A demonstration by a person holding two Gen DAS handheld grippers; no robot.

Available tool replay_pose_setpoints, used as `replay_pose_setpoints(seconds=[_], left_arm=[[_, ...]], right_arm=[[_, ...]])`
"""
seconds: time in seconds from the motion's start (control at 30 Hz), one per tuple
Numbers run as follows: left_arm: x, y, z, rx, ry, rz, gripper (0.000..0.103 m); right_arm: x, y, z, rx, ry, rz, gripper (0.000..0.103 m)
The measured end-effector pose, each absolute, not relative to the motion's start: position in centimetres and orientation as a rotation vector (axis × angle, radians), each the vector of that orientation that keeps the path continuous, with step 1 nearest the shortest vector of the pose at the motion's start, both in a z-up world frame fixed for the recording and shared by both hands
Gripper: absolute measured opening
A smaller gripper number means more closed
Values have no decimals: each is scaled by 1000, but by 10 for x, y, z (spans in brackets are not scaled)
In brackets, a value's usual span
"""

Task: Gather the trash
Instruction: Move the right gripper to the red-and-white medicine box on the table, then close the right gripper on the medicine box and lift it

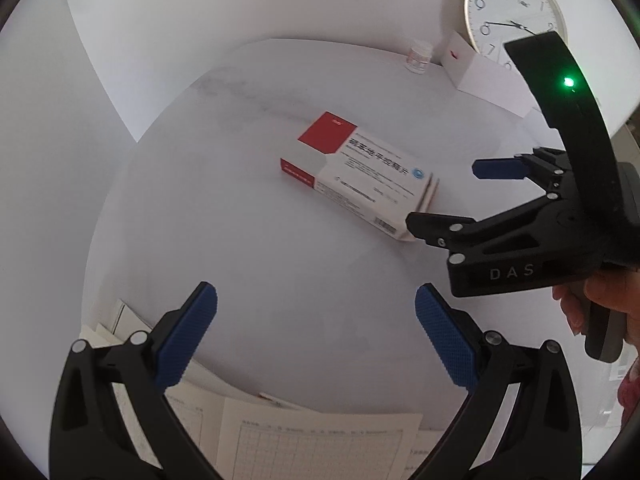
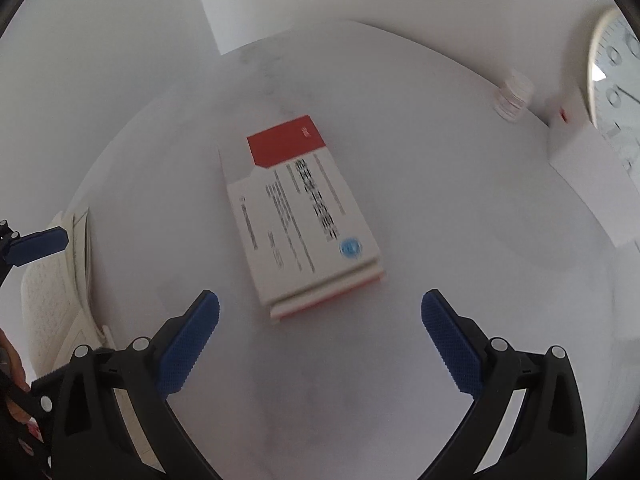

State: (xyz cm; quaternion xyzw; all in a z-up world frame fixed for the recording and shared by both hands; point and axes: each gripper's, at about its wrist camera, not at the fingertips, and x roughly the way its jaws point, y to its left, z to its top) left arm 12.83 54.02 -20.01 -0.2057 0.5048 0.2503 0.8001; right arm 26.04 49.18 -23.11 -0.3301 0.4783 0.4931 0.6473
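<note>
Both tools unloaded. Left tool: blue pads spread wide, nothing between them, hovering over bare white tabletop. Right tool: likewise spread wide and empty, aimed at the medicine box.

Box: red-and-white carton, lying flat near the middle of the tabletop, short end facing the right tool, not yet between its pads. From the left wrist view, the right tool's lower finger sits just beside the carton's near corner; contact cannot be confirmed.

Other items: small clear bottle with white cap, a white folded card and a wall clock at the far edge; printed sheets at the near edge.

Progress, as judged: early. Nothing is held, no bin is in view. The carton looks like the first pickup; which other items count as trash is unclear.
</note>
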Motion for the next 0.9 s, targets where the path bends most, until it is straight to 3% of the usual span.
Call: replay_pose_setpoints(seconds=[0.37, 0.53, 0.7, 0.9], left_arm=[[132, 573, -226, -467, 1120, 591, 95], [130, 569, -225, -453, 1129, 599, 95], [127, 551, -211, -427, 1124, 569, 95], [128, 485, -184, -357, 1129, 426, 95]], right_arm=[[254, 547, -268, -981, 1062, 1216, 100], [260, 541, -270, -932, 1086, 1199, 86], [265, 502, -257, -843, 1113, 1142, 85], [262, 386, -216, -582, 1148, 1007, 86]])
